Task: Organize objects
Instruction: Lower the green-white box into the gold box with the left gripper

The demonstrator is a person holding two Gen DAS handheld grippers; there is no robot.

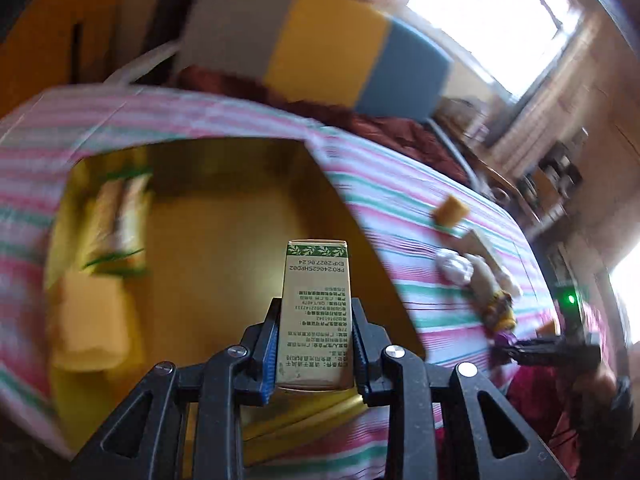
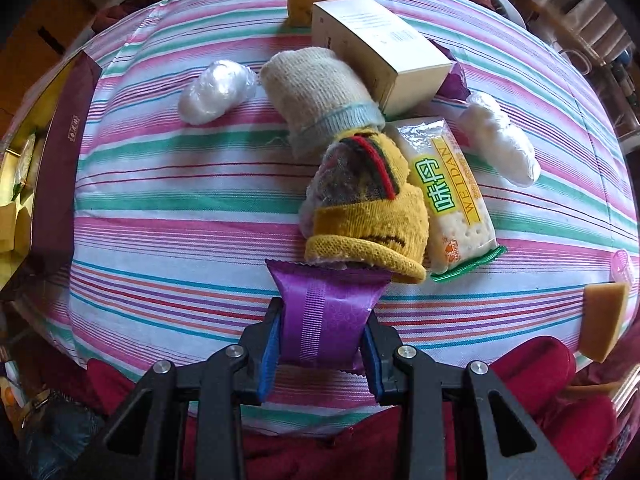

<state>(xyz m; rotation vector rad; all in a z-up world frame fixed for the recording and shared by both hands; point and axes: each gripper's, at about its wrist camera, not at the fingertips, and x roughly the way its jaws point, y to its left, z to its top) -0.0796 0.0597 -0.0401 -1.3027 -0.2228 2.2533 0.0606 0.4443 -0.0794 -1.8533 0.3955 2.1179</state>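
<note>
Sorting step, mid-carry: left tongs (image 1: 314,344) clamped tight on a small printed carton (image 1: 316,312), held over the open yellow-lined box (image 1: 224,208) at the bed's edge. Right tongs (image 2: 320,340) pinched shut on a purple wrapper (image 2: 324,312), near the bed's (image 2: 160,208) front edge, beside the yellow sock (image 2: 360,216) & cracker pack (image 2: 456,200). Next, prob.: lower carton into a free spot in the box, then let go; wrapper to follow.

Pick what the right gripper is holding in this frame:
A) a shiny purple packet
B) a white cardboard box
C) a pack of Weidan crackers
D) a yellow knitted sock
A: in the right wrist view, the right gripper is closed on the purple packet, while the yellow sock, white box and crackers lie free on the striped cloth.
</note>
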